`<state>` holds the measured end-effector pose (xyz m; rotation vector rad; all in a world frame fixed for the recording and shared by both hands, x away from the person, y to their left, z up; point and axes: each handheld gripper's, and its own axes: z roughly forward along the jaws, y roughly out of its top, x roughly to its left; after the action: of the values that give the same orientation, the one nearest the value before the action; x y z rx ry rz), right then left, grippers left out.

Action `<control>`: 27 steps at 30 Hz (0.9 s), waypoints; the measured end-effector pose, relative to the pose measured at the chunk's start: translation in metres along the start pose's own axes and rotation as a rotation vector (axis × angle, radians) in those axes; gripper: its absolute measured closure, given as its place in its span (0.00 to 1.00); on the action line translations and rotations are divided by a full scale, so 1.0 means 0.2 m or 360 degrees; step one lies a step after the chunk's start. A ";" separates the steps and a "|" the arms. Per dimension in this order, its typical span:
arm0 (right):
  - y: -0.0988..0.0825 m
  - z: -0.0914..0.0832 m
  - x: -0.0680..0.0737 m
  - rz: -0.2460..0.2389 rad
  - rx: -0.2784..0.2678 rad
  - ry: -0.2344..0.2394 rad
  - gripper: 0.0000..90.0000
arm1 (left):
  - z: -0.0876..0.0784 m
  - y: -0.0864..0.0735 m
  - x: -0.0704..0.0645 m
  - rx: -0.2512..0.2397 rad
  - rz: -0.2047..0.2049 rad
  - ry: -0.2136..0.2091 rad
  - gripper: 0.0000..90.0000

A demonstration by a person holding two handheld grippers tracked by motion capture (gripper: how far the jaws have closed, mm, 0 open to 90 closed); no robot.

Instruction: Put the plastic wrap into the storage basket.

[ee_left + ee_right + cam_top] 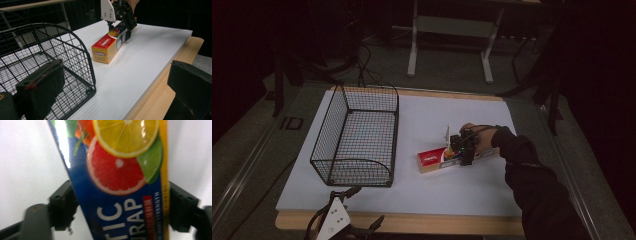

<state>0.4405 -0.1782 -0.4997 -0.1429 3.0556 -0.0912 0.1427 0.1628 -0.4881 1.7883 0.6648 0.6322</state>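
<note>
Box of plastic wrap lying on white tabletop beside wire basket; straddled by right hand-held gripper, apparently not yet clamped; left hand-held gripper spread, idle; next, likely squeezing and lifting.

Left gripper: jaws wide apart, holding nothing
Wire basket: on white board, just behind left jaw
Plastic wrap box: lying on board, beside basket
Right gripper: straddling box's far end
</note>
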 end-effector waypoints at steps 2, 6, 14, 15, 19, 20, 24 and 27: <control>0.00 0.00 0.00 0.0001 -0.0001 -0.0009 0.30 | 0.00 0.00 0.00 0.0001 0.0000 -0.0001 0.02; 0.00 0.01 -0.01 -0.0003 0.0011 -0.0017 0.32 | 0.00 0.00 0.00 0.0002 0.0000 -0.0001 0.02; 0.01 0.02 -0.01 -0.0041 0.0029 -0.0007 0.34 | 0.00 0.00 0.00 0.0011 0.0003 -0.0009 0.02; 0.01 0.02 -0.02 -0.0057 0.0027 -0.0005 0.35 | 0.00 0.00 0.00 0.0011 0.0004 -0.0010 0.02; 0.00 -0.01 0.00 -0.0107 0.0007 -0.0014 0.40 | 0.00 0.00 0.00 0.0007 0.0000 -0.0009 0.02; 0.00 -0.01 0.00 -0.0107 0.0007 -0.0014 0.40 | 0.00 0.00 0.00 0.0007 0.0000 -0.0009 0.02; -0.02 -0.05 0.00 -0.0037 -0.0042 -0.0006 0.42 | 0.01 0.00 0.00 0.0007 0.0000 -0.0012 0.02; -0.03 -0.09 -0.01 0.0047 -0.0094 -0.0045 0.43 | 0.01 0.00 0.00 0.0005 0.0005 -0.0015 0.02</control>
<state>0.4418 -0.1829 -0.4807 -0.1022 3.0323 0.0026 0.1433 0.1617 -0.4883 1.7949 0.6568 0.6248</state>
